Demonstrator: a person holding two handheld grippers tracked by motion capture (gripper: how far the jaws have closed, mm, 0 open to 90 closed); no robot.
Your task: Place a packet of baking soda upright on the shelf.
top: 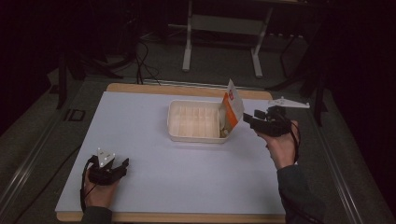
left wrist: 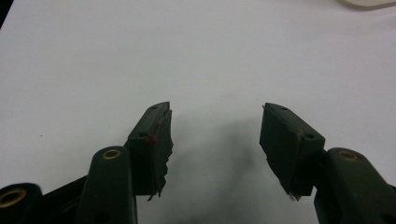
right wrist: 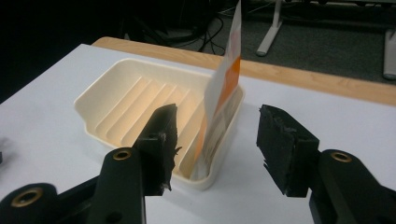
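Observation:
A cream ribbed plastic tray [top: 194,120] [right wrist: 126,100] sits on the white table top. An orange-and-white packet [top: 231,109] [right wrist: 223,91] stands on end in the tray's right end, leaning on its wall. My right gripper [top: 250,120] [right wrist: 215,140] hovers just right of the tray, its jaws open and pointing at the packet with nothing between them. My left gripper [top: 122,166] [left wrist: 215,140] rests low at the table's near left, open and empty above bare white surface.
The white board [top: 140,140] lies on a wooden table whose edge [top: 187,88] shows at the back. Beyond it stand a white table frame [top: 222,28] and cables on a dark floor.

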